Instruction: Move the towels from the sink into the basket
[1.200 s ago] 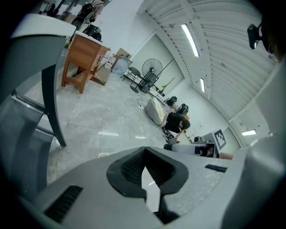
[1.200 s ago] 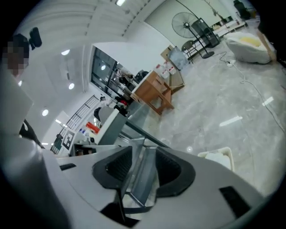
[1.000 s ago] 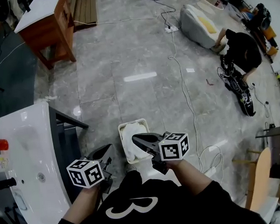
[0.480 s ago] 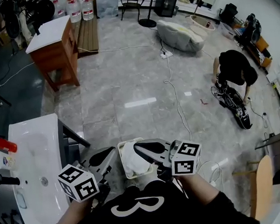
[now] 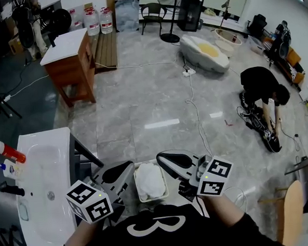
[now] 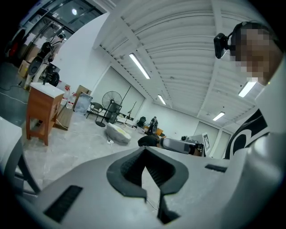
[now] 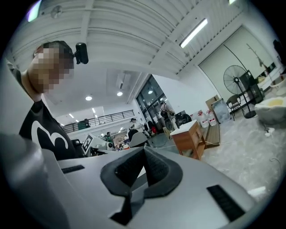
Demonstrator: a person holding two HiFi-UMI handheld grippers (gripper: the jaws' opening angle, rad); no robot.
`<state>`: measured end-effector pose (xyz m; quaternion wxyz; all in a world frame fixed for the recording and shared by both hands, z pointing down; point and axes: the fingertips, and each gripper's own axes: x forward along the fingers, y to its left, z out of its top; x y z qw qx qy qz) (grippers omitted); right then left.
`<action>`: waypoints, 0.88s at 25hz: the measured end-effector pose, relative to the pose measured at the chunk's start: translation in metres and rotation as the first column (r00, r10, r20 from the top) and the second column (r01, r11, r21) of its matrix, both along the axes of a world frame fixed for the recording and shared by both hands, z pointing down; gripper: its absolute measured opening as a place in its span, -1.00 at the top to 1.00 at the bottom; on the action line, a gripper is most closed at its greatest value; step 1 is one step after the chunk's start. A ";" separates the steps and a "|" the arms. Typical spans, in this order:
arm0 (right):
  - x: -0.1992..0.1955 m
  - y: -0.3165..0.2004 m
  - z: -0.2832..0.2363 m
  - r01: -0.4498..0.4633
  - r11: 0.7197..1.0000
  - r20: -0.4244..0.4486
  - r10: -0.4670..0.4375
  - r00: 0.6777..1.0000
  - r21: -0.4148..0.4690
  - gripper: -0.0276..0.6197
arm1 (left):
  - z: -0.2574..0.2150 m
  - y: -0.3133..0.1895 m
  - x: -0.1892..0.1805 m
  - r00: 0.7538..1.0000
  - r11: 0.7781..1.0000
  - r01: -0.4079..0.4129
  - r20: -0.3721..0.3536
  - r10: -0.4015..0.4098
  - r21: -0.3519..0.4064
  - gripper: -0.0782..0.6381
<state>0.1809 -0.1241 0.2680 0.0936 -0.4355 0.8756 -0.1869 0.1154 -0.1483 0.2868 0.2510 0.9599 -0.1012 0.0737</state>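
In the head view the white sink (image 5: 36,176) stands at the left, and no towel shows in its basin. A small white basket (image 5: 137,184) sits on the floor in front of me with white towels (image 5: 150,180) bundled inside. My left gripper (image 5: 126,167) hangs just left of the basket and my right gripper (image 5: 160,157) just right of it. Both are above the basket and shut, with nothing between the jaws. In the left gripper view the left gripper (image 6: 145,150) points out across the room. The right gripper (image 7: 144,150) in its own view does the same.
Bottles (image 5: 9,153) and a black tap (image 5: 11,190) sit along the sink's left edge. A wooden cabinet (image 5: 69,60) stands beyond it. A white cable (image 5: 195,112) runs over the grey floor. A person (image 5: 261,84) crouches at the right, and a white tub (image 5: 207,51) lies farther back.
The right gripper has drawn back from over the basket to its right side. Both grippers have risen, and the head view has tilted up to show more of the room.
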 end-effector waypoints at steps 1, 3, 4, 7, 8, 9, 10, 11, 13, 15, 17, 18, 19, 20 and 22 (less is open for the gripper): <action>0.002 0.002 -0.003 0.001 1.000 0.002 -0.001 1.000 0.006 0.91 | -0.003 0.003 0.003 1.000 1.000 0.003 0.002 -0.003 0.005 0.77; 0.007 0.006 -0.008 0.007 1.000 0.006 -0.007 1.000 0.009 0.91 | -0.009 0.007 0.008 1.000 1.000 0.015 0.000 -0.015 0.011 0.77; 0.009 0.007 -0.011 0.011 1.000 0.001 -0.011 1.000 0.011 0.91 | -0.012 0.007 0.010 1.000 1.000 0.024 -0.006 -0.023 0.012 0.77; 0.017 0.010 -0.019 0.024 0.999 -0.017 -0.023 1.000 0.024 0.91 | -0.020 0.007 0.015 0.999 0.999 0.045 -0.014 -0.045 0.005 0.77; 0.020 0.010 -0.022 0.025 0.999 -0.017 -0.024 1.000 0.028 0.91 | -0.022 0.007 0.017 0.999 0.999 0.050 -0.011 -0.050 0.005 0.77; 0.024 0.010 -0.023 0.025 0.999 -0.016 -0.025 1.000 0.030 0.91 | -0.022 0.007 0.019 0.999 0.999 0.053 -0.008 -0.053 0.006 0.77; 0.027 0.010 -0.025 0.026 0.999 -0.016 -0.026 1.000 0.031 0.91 | -0.023 0.007 0.023 0.998 0.998 0.056 -0.004 -0.056 0.009 0.77; 0.030 0.009 -0.026 0.029 0.999 -0.018 -0.028 0.999 0.032 0.91 | -0.023 0.006 0.025 0.998 0.998 0.059 0.002 -0.059 0.012 0.77; 0.033 0.005 -0.027 0.036 0.999 -0.027 -0.035 0.999 0.035 0.91 | -0.024 0.005 0.031 0.998 0.998 0.061 0.010 -0.062 0.013 0.77; 0.035 0.002 -0.027 0.041 0.998 -0.044 -0.039 0.998 0.037 0.91 | -0.023 0.004 0.035 0.998 0.998 0.061 0.012 -0.061 0.007 0.77; 0.039 -0.001 -0.026 0.041 0.999 -0.052 -0.039 0.998 0.036 0.91 | -0.021 0.002 0.040 0.998 0.998 0.061 0.019 -0.061 0.001 0.77; 0.042 -0.002 -0.026 0.040 0.999 -0.052 -0.039 0.998 0.034 0.91 | -0.019 0.000 0.043 0.998 0.998 0.061 0.023 -0.061 -0.002 0.77; 0.045 -0.004 -0.024 0.039 0.999 -0.050 -0.037 0.998 0.032 0.91 | -0.018 -0.001 0.046 0.998 0.998 0.061 0.027 -0.061 -0.004 0.77; 0.048 -0.005 -0.023 0.036 0.999 -0.049 -0.035 0.998 0.029 0.91 | -0.016 -0.002 0.049 0.998 0.998 0.059 0.029 -0.058 -0.006 0.77; 0.054 -0.008 -0.019 0.032 0.999 -0.048 -0.031 0.998 0.024 0.91 | -0.013 -0.004 0.056 0.998 0.999 0.050 0.035 -0.050 -0.007 0.76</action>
